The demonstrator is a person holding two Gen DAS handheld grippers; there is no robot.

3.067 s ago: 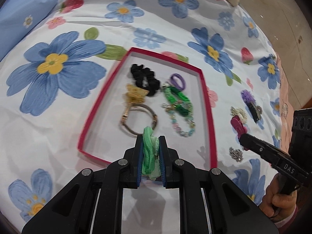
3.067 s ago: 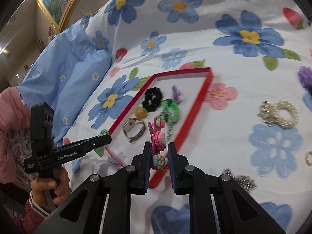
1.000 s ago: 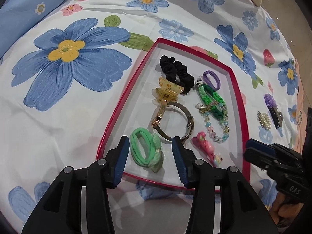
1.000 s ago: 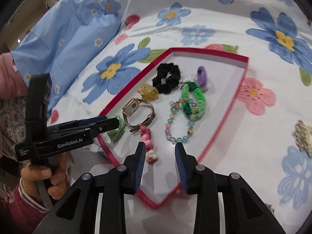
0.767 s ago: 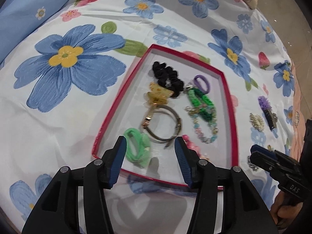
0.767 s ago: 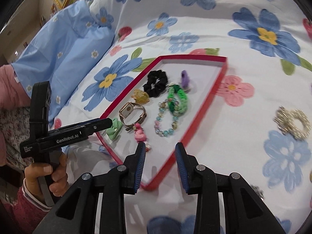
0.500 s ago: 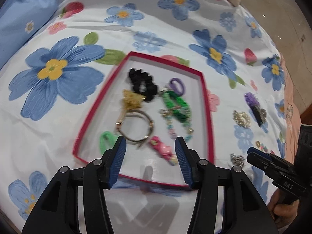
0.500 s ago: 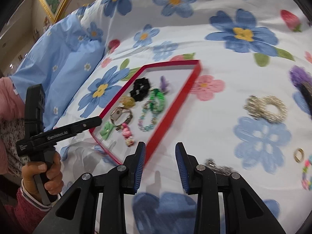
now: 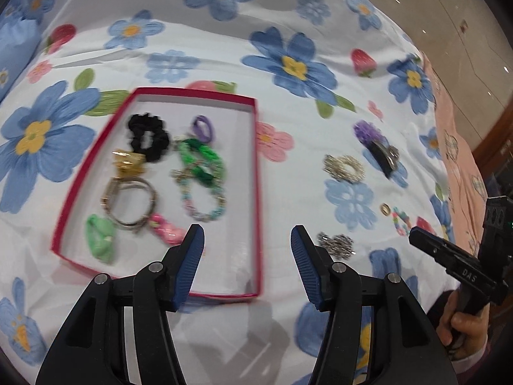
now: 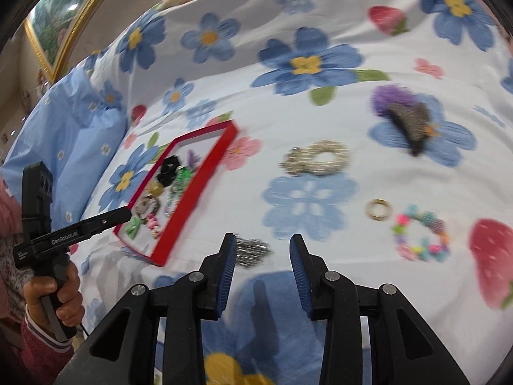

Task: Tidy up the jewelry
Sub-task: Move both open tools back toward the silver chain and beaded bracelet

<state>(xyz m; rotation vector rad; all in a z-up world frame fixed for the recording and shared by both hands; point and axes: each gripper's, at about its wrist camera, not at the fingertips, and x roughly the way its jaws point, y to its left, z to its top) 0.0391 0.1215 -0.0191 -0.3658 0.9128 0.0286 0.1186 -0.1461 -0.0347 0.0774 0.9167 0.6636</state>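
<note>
- Under me lay a white bedsheet printed with big blue flowers and red strawberries.
- To my left a pale blue pillow with small flowers rested on the sheet.
- A gold-framed painting hung on the wall behind it.
- Polished beige floor reflected small ceiling lights.

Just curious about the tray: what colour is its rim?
Red rim, white inside; clearest in the left wrist view.
</note>
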